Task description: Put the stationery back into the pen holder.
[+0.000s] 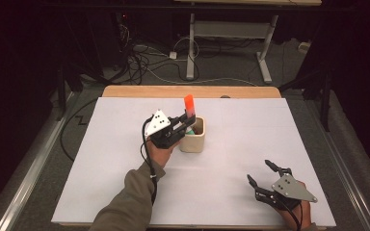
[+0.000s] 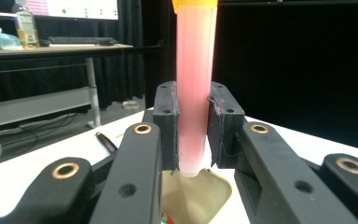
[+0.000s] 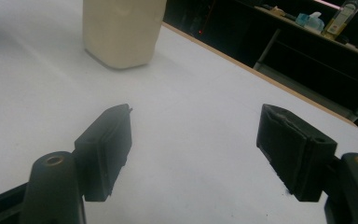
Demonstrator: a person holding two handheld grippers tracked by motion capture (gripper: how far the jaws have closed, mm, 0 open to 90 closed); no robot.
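Jaws of the left gripper pinch an upright pink tube with an orange cap, at frame centre, its lower end just above the beige cup on the white bench. Judged progress: tube grasped and positioned; lowering and release remain. The left forearm reaches diagonally from the bottom edge. The right gripper, lower right, rests with jaws spread.

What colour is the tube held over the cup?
The tube is translucent pink with an orange cap, best seen in the left gripper view.
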